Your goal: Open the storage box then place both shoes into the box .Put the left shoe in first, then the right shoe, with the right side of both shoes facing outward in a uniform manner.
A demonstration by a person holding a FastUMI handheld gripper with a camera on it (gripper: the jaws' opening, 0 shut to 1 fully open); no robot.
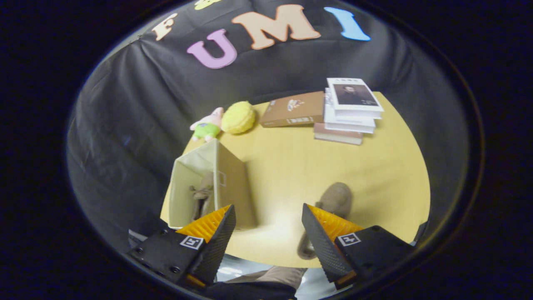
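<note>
Above the near edge of the desk (291,166) the tool (268,227) hangs with its fingers spread wide and nothing between them, only bare desktop in the gap. Storage box (195,187) stands at the near left corner, just beyond the left finger, lid off and mouth up; a brown shoe (202,196) sits inside against the right-hand wall, toe down as far as can be told, which side faces out not legible from here. Judged from that, the first shoe is in and the box step is finished. Second shoe (333,204) lies flat on the desk to the right, partly behind the right finger, long axis running near-to-far; it is loose and untouched, so the wide jaws fit an approach for a pinch across its upper. Risk: soft suede-like body may fold in the grip, and the box walls look like thin fabric that could buckle if nudged. Desk surface is pale yellow wood-tone, smooth, with a rounded outline. Far side carries a stack of books (352,112), a single brown book (293,109), a yellow plush ball (238,117) and a pink-and-green plush toy (207,125) touching it. Black cloth (125,125) drapes all round the booth.
</note>
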